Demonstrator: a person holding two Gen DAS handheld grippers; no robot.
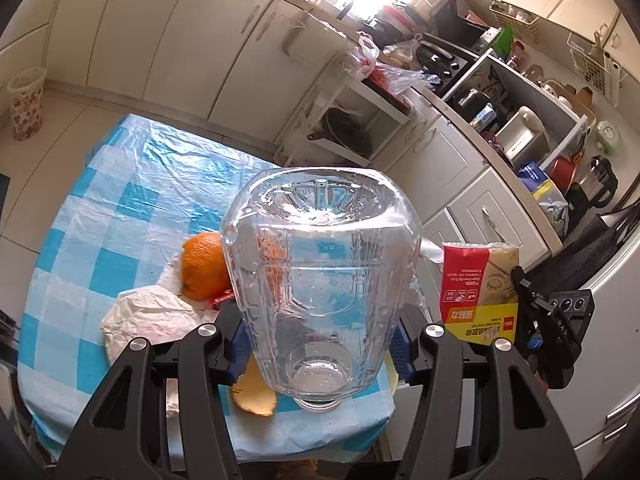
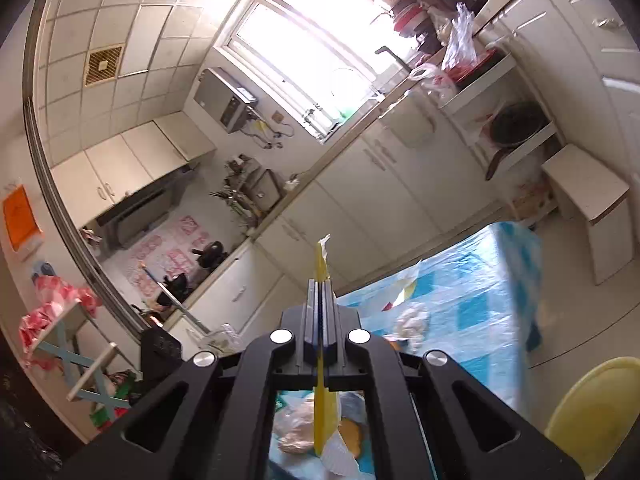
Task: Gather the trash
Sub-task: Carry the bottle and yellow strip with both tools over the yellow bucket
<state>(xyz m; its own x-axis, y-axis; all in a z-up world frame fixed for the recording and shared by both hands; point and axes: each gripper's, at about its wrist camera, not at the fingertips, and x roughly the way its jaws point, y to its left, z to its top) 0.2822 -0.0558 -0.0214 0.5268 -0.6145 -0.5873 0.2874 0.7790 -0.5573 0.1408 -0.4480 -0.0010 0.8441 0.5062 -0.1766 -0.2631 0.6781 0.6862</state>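
Observation:
My left gripper (image 1: 320, 344) is shut on a clear plastic bottle (image 1: 320, 256), its neck toward the camera and its base pointing away, held above the table. My right gripper (image 2: 320, 286) is shut on a flat red and yellow packet (image 2: 321, 264), seen edge-on as a thin yellow strip. The left wrist view shows that packet (image 1: 478, 292) face-on beside the bottle, with the right gripper (image 1: 524, 280) clamped on its right edge. On the blue-checked tablecloth (image 1: 120, 200) lie an orange (image 1: 202, 266), crumpled white paper (image 1: 148, 316) and a piece of peel (image 1: 254, 398).
A floral wastebasket (image 1: 26, 104) stands on the floor at far left. Cabinets (image 1: 168, 36) and a cluttered counter (image 1: 520, 128) line the walls. The right wrist view shows a crumpled tissue (image 2: 412, 320) on the table (image 2: 480, 280) and a yellow stool (image 2: 592, 412) beside it.

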